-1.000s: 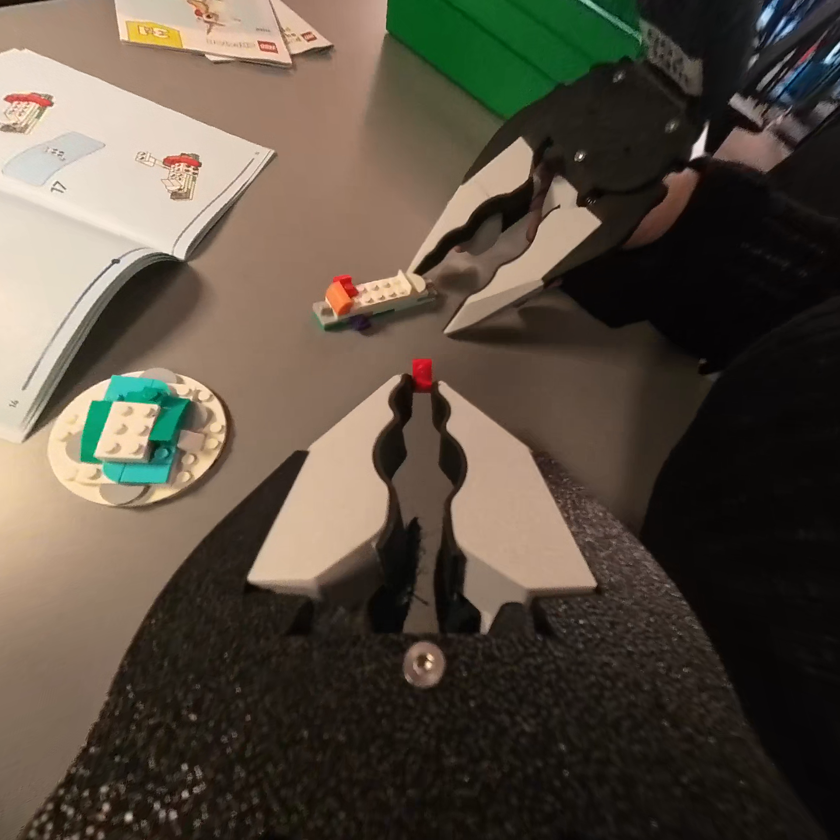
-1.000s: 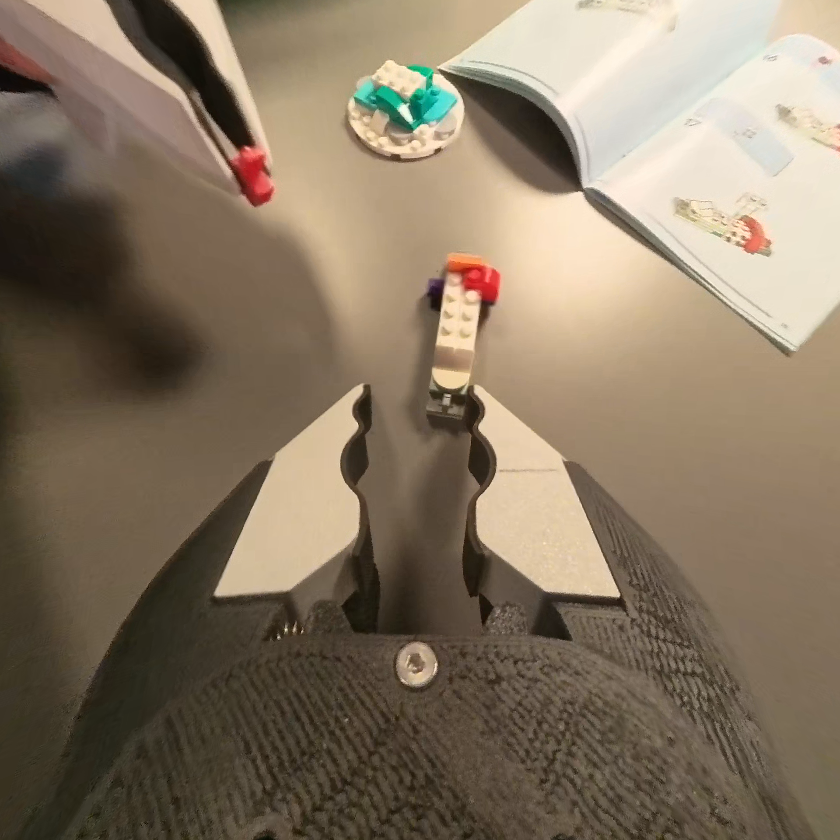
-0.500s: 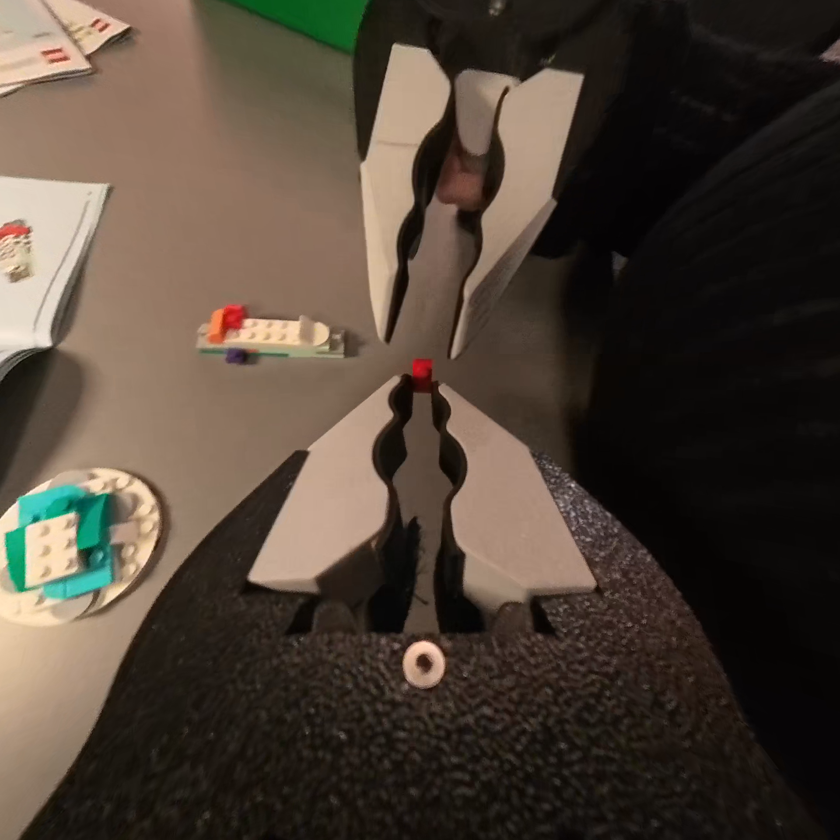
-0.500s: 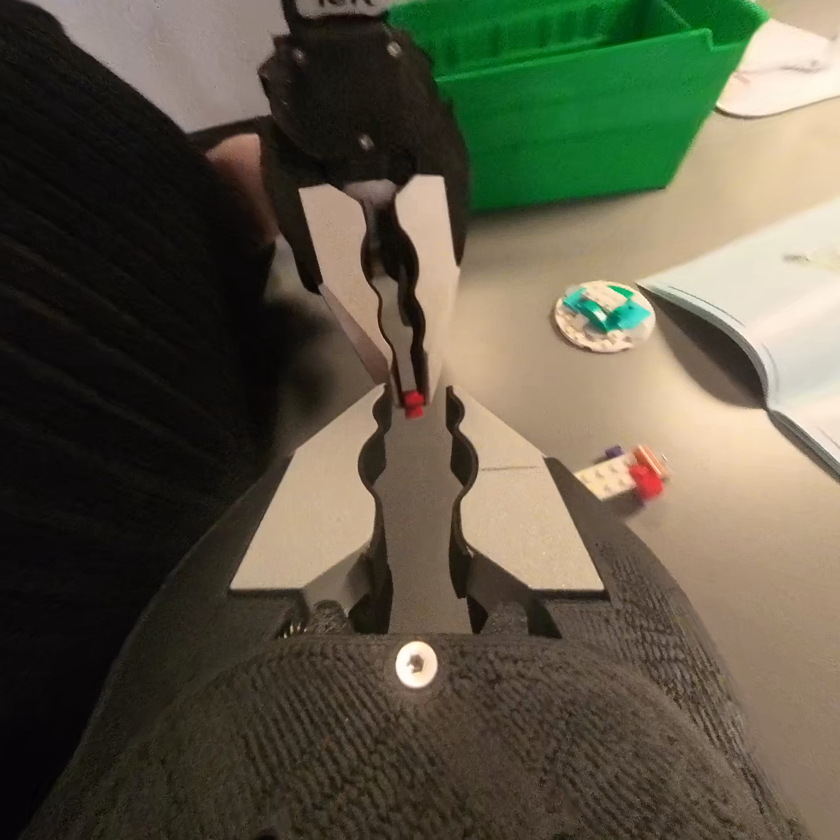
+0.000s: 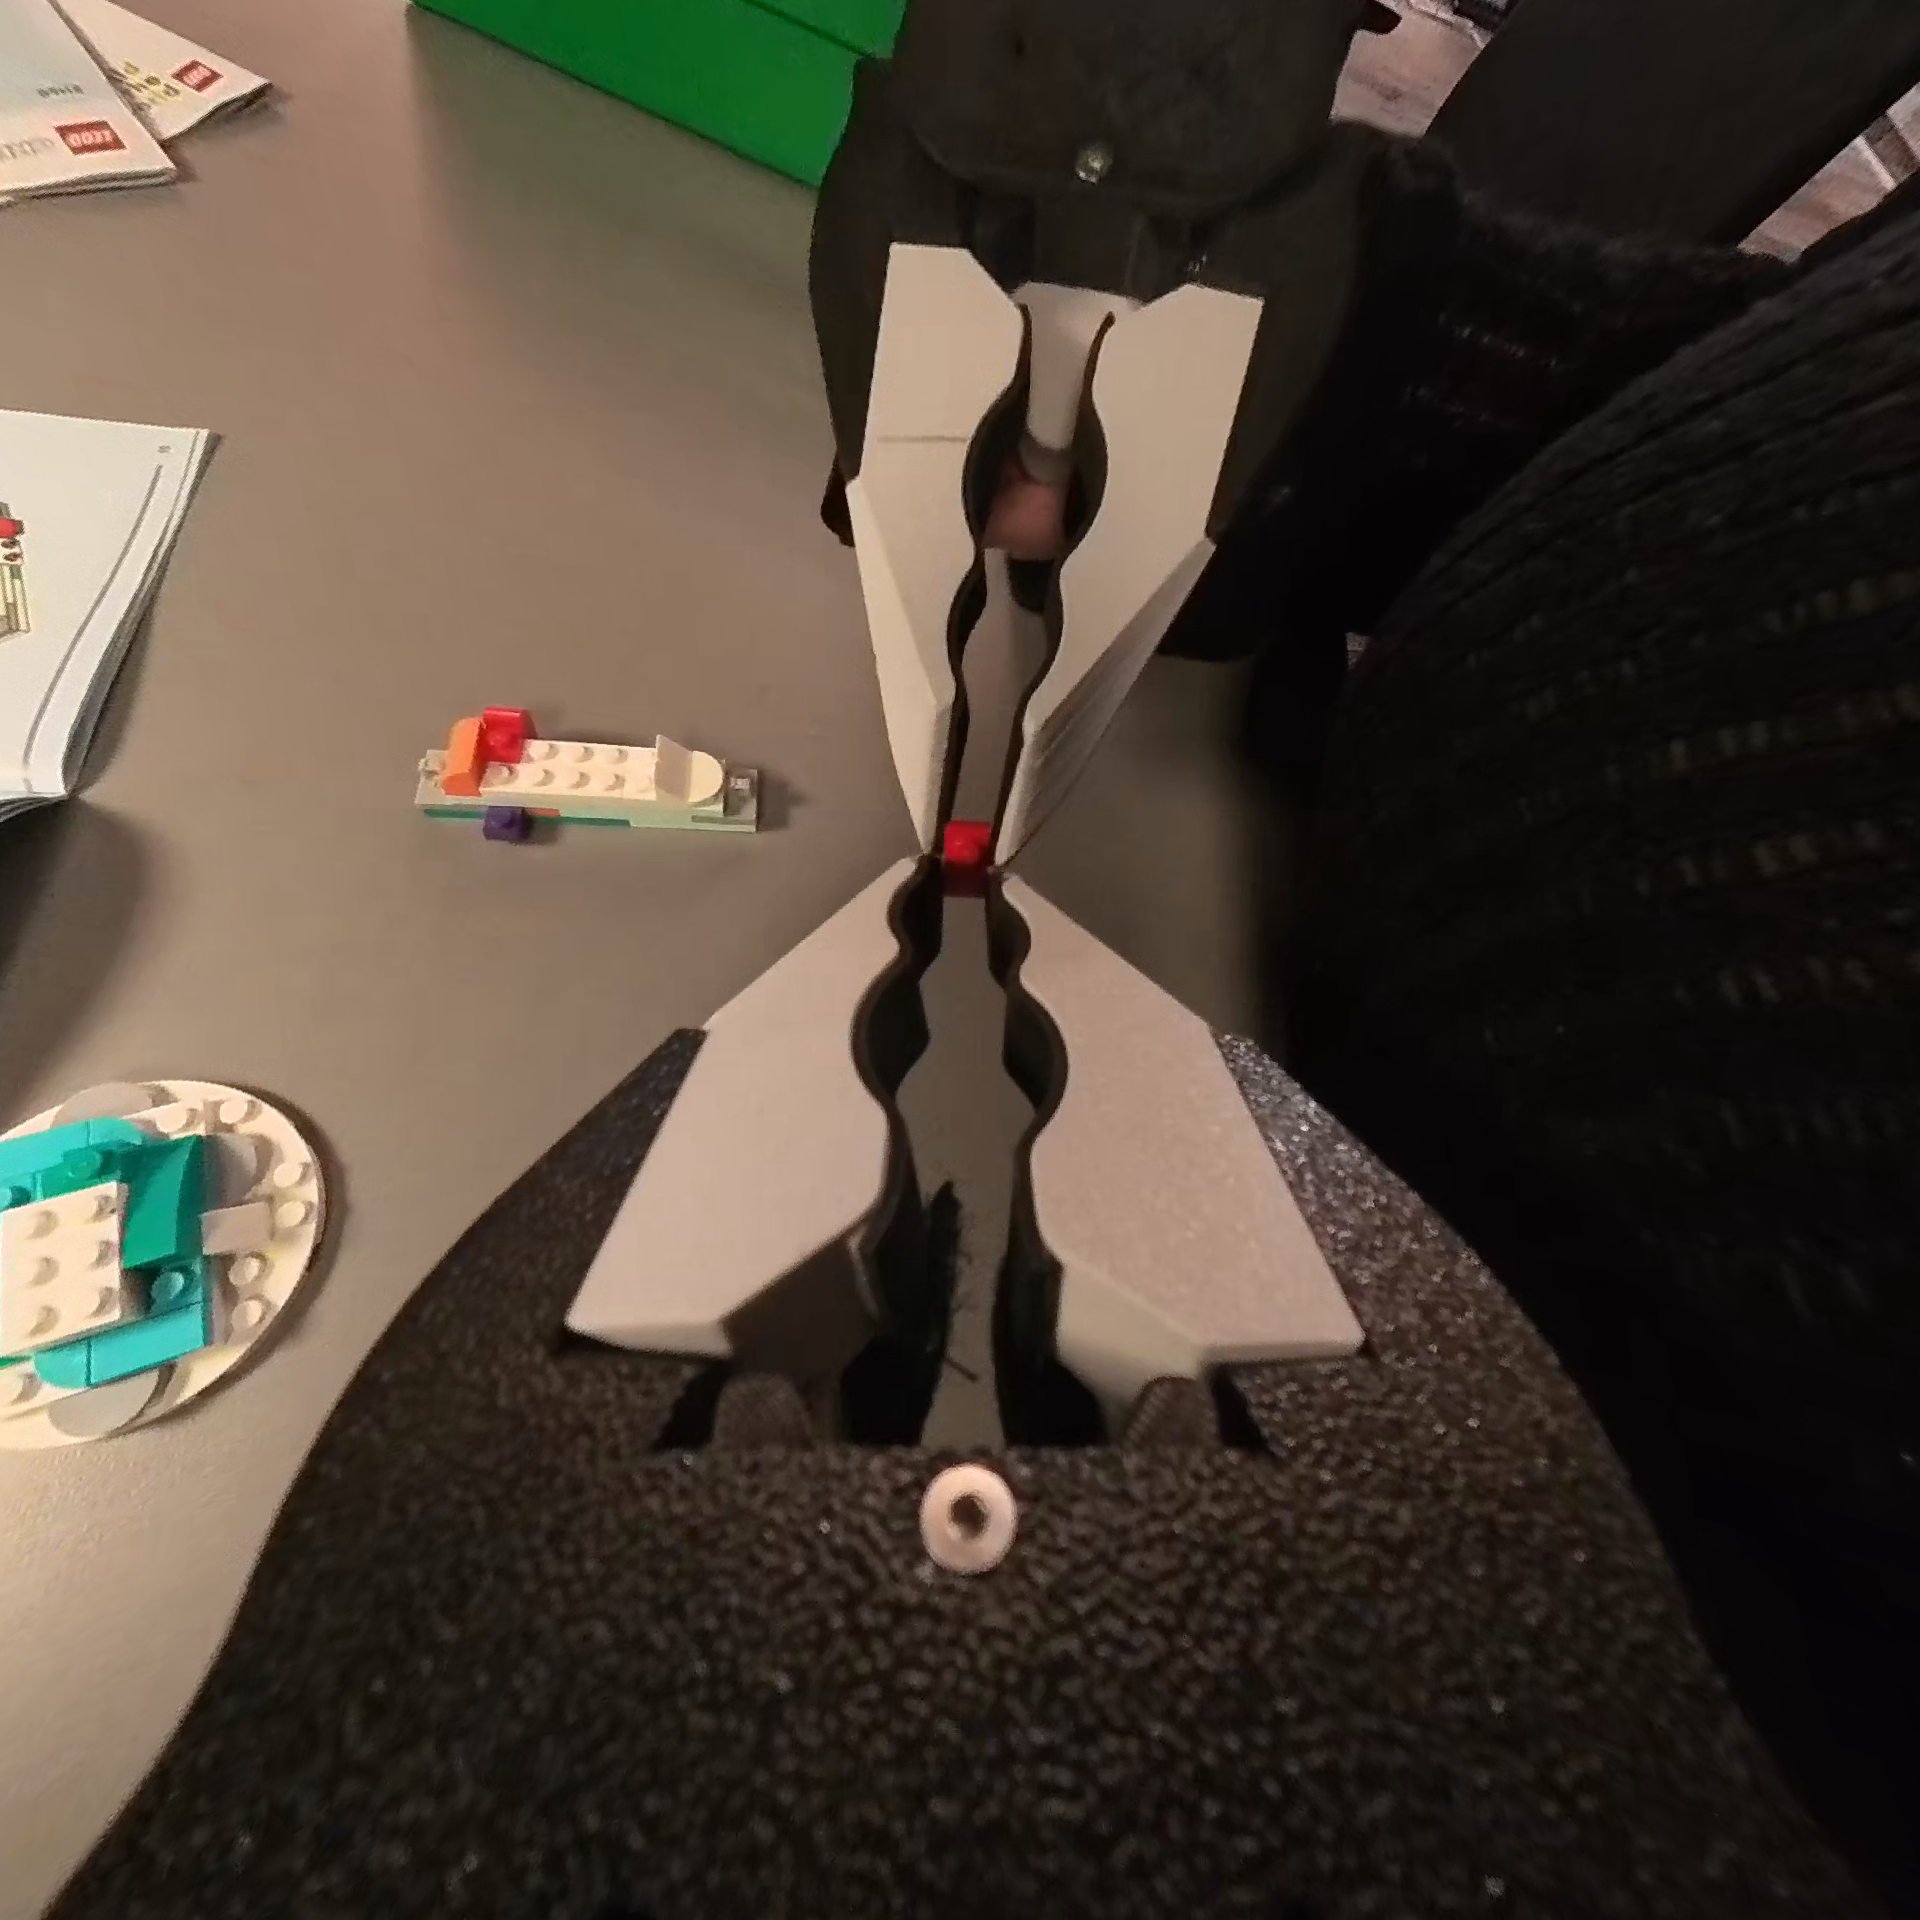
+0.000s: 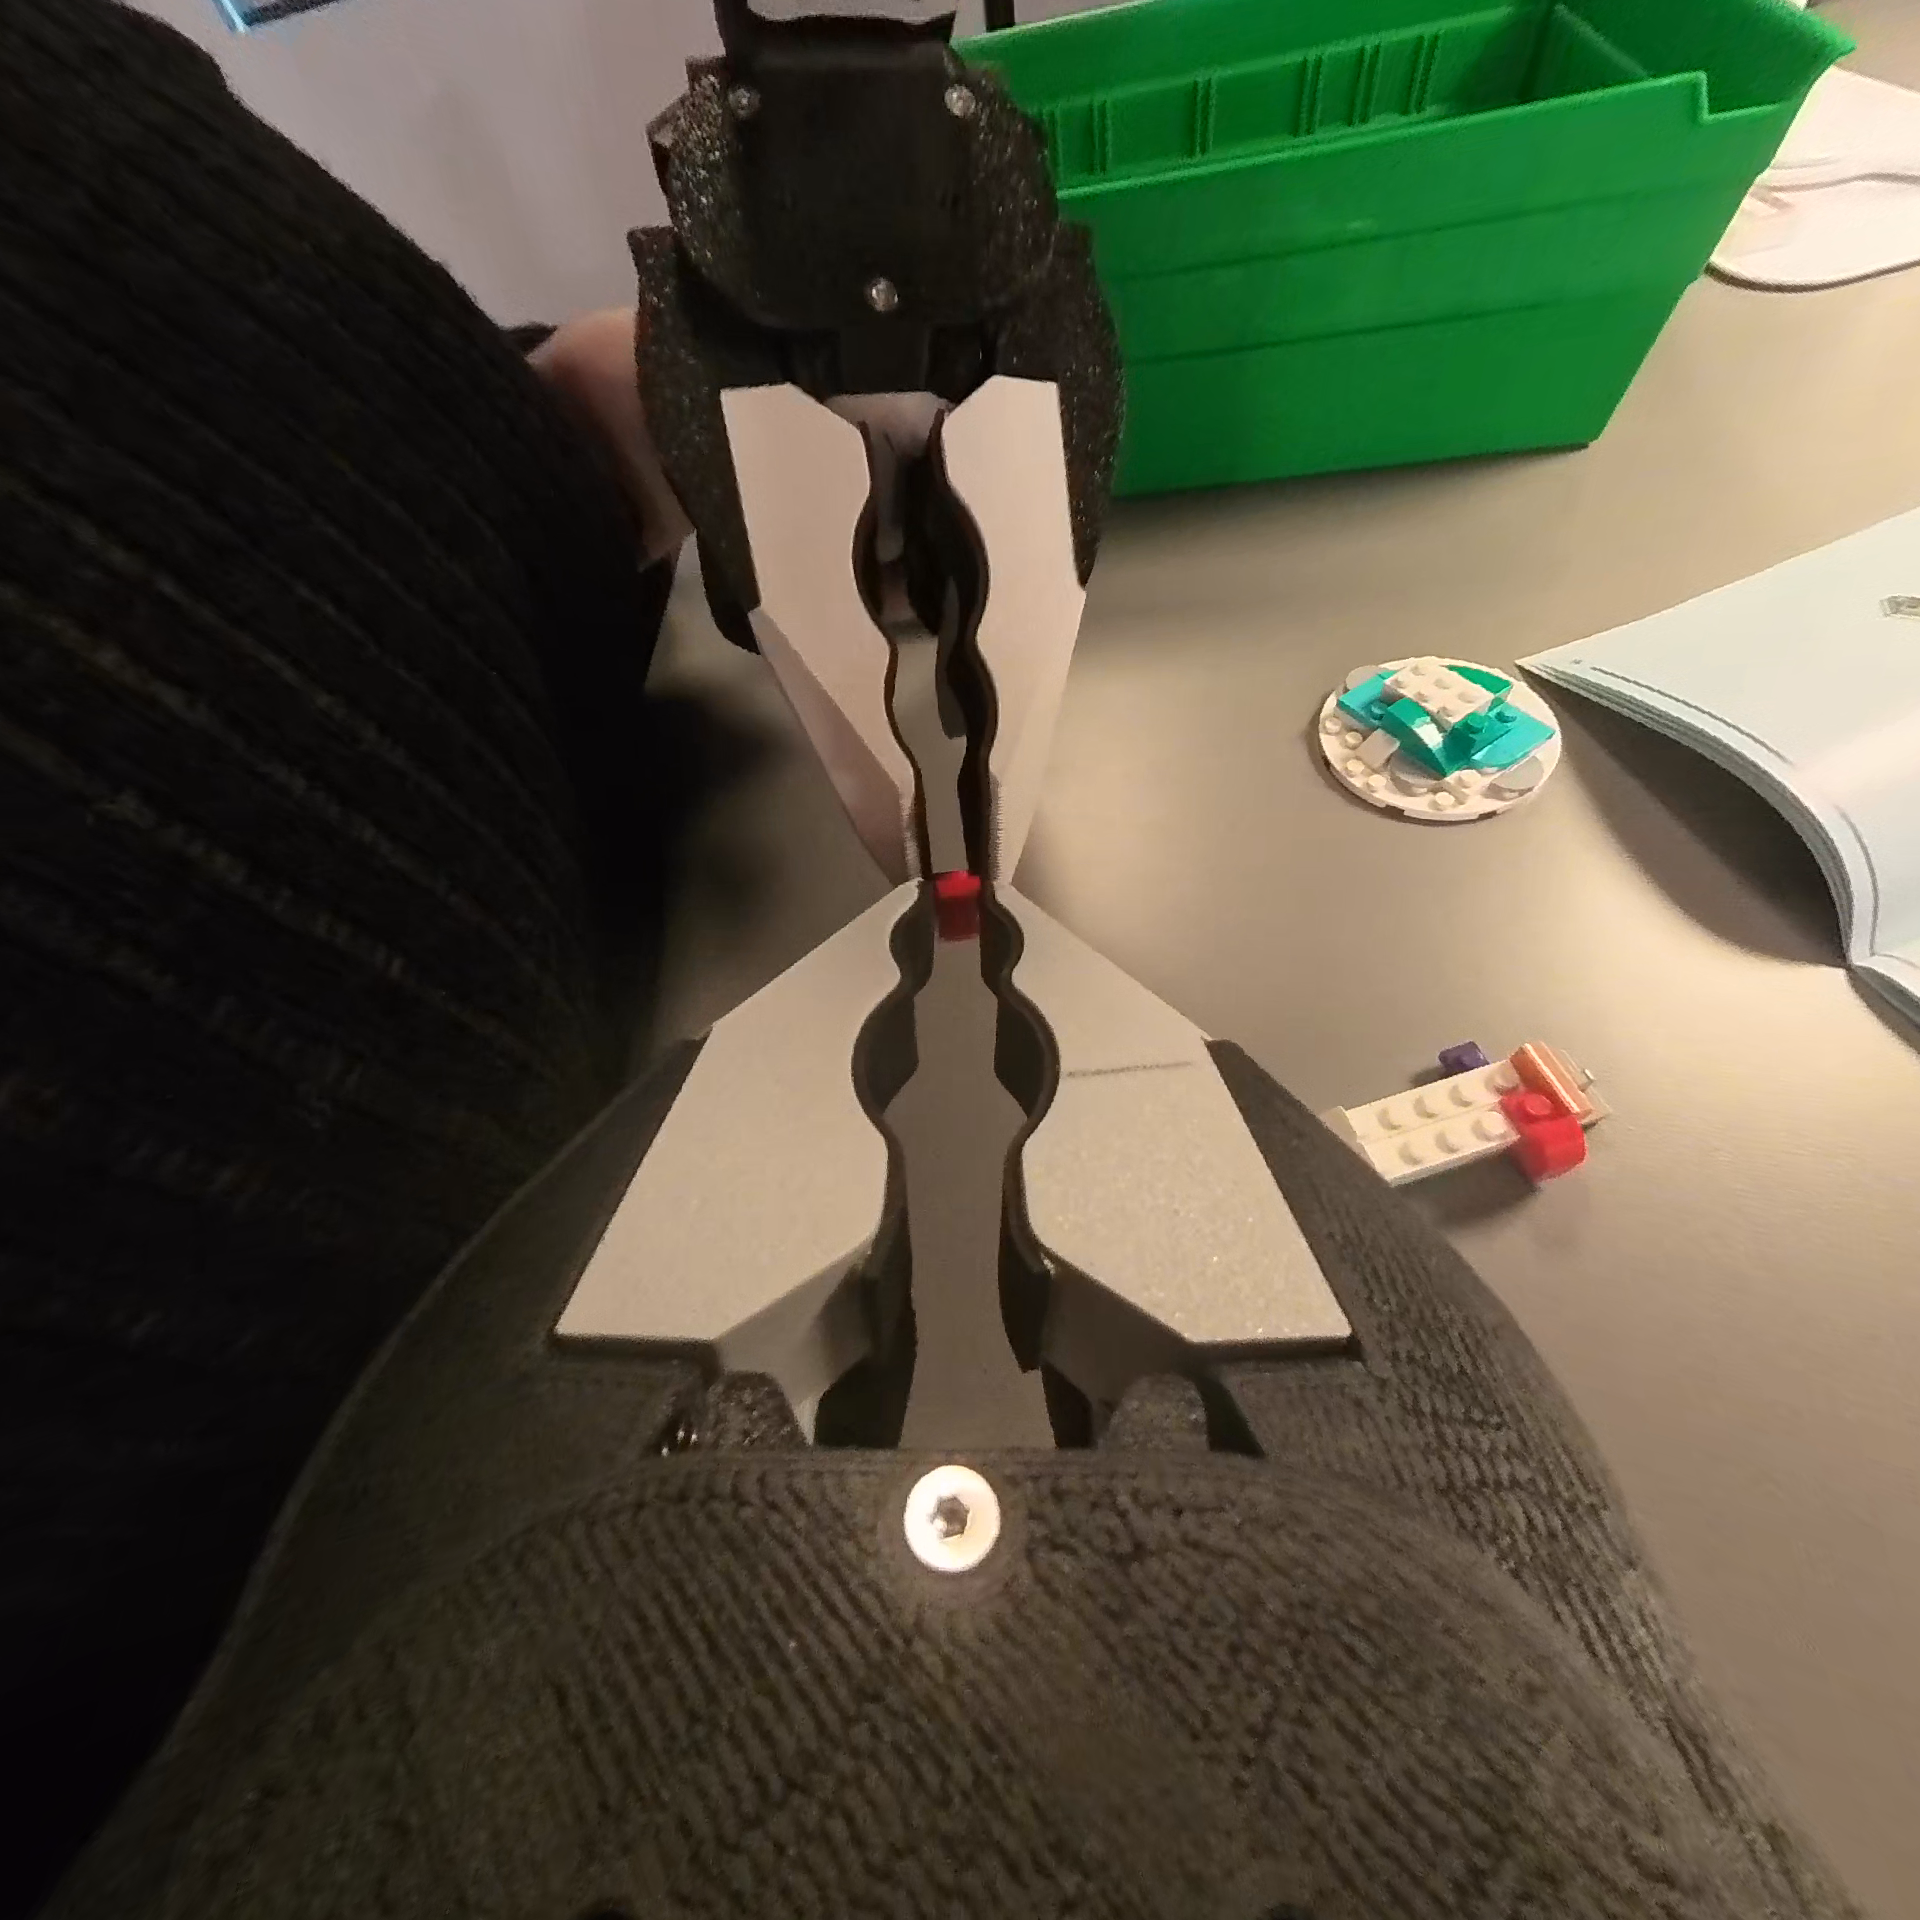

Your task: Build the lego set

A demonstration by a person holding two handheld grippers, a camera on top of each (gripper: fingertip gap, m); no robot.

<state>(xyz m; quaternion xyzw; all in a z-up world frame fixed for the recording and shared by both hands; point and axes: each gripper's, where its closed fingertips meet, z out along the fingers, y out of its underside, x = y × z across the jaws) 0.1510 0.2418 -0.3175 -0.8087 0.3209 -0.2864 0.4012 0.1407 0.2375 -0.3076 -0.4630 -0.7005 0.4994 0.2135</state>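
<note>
The smooth grey worktop (image 5: 540, 436) fills most of both views. A big green plastic bin (image 6: 1403, 260) sits at the top right of the right wrist view, and thin paper booklets (image 5: 94, 114) lie at the upper left of the left wrist view. An open instruction book (image 6: 1766, 779) rests at the right edge of the right wrist view. A dark knitted sleeve (image 6: 260, 727) covers the left side of that view.

The tiny red lego brick (image 5: 964, 857) is up in the air above the worktop, near the middle of both views. The left claw (image 5: 961, 868) is clenched on it at the very tips. The right claw (image 6: 956, 904) meets it tip to tip from the other side, with the little brick between its tips too; its jaws are nearly together, and it looks to be pinching the brick as well. The brick is too small to tell which way it points.

The long white lego build with red and orange bricks at one end (image 5: 587, 779) lies flat at the middle left of the left wrist view, its long side running left to right. The round white lego plate with teal bricks (image 5: 156, 1247) sits at the lower left.
</note>
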